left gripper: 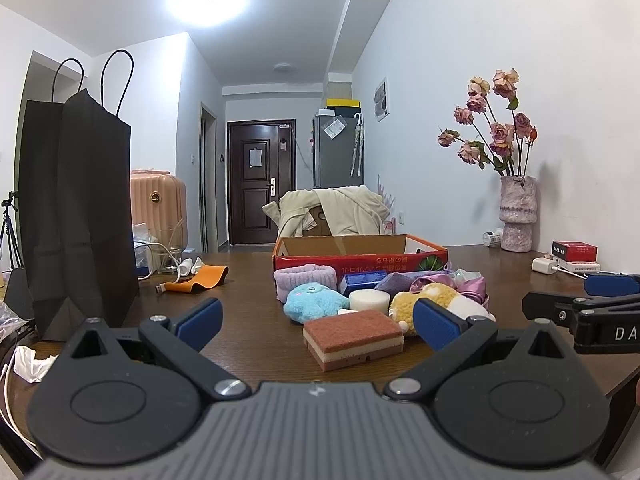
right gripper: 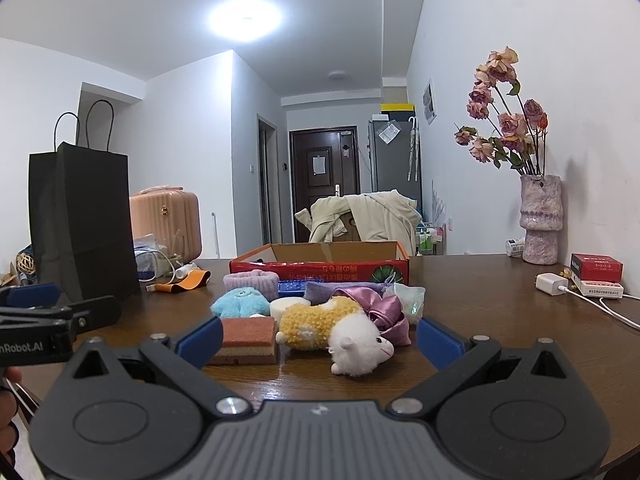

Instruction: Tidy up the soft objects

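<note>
The brown wooden table (left gripper: 256,280) fills most of the room in front of me, a tall black paper bag (left gripper: 76,208) standing at its left end. Behind the clutter sits an open red cardboard box (right gripper: 320,270), apparently where the soft things belong; I can't see inside it. Just in front of it lies the pile: a lilac headband (right gripper: 251,282), a blue plush (right gripper: 239,302), a yellow-and-white plush sheep (right gripper: 332,330), a crumpled purple satin cloth (right gripper: 386,312), a layered sponge (left gripper: 354,338) and a small white foam cylinder (left gripper: 369,300), most of them touching.

The left gripper (left gripper: 316,320) hangs spread wide and empty, facing the sponge. The right gripper (right gripper: 320,334) is likewise splayed and empty, facing the sheep.

Because the items crowd together, a closing grip could pinch a neighbour along with its target, or drag the satin cloth. The two tools sit near each other and might collide.
</note>
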Action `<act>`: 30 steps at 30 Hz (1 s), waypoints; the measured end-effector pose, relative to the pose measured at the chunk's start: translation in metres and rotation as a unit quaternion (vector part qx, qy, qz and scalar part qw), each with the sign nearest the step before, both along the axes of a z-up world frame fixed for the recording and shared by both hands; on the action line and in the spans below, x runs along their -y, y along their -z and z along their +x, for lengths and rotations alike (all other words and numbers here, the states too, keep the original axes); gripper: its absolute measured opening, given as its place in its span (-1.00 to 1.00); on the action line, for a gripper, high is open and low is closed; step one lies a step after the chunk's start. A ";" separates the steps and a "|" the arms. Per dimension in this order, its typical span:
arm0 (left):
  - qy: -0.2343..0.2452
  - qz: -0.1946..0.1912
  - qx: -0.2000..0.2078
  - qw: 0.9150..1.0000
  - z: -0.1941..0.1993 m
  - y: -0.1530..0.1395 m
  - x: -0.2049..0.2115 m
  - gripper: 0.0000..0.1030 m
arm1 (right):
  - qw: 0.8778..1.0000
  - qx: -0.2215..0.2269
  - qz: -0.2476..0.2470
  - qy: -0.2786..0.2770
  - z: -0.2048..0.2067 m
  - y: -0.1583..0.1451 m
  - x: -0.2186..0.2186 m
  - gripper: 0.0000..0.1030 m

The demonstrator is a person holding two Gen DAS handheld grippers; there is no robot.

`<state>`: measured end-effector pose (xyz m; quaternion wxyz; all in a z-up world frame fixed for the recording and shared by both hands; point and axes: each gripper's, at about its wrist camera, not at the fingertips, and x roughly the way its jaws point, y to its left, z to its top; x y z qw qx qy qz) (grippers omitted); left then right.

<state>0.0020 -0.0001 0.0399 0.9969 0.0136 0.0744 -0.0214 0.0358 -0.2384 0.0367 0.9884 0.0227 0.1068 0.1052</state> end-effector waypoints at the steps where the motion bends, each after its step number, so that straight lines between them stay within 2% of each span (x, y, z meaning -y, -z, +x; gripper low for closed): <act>1: 0.000 0.000 -0.001 1.000 0.001 0.000 0.000 1.00 | 1.000 -0.001 0.000 0.000 0.000 0.001 0.000 1.00; 22: -0.006 0.008 -0.013 1.000 0.015 0.010 -0.001 1.00 | 1.000 -0.007 -0.006 0.007 0.010 0.008 0.000 1.00; 27: -0.005 0.016 -0.051 0.999 0.045 0.020 -0.001 1.00 | 1.000 -0.024 0.000 -0.002 0.033 0.010 -0.003 1.00; 30: 0.000 0.001 -0.070 0.998 0.062 0.022 -0.004 1.00 | 0.999 -0.046 0.005 -0.021 0.051 0.011 -0.007 0.85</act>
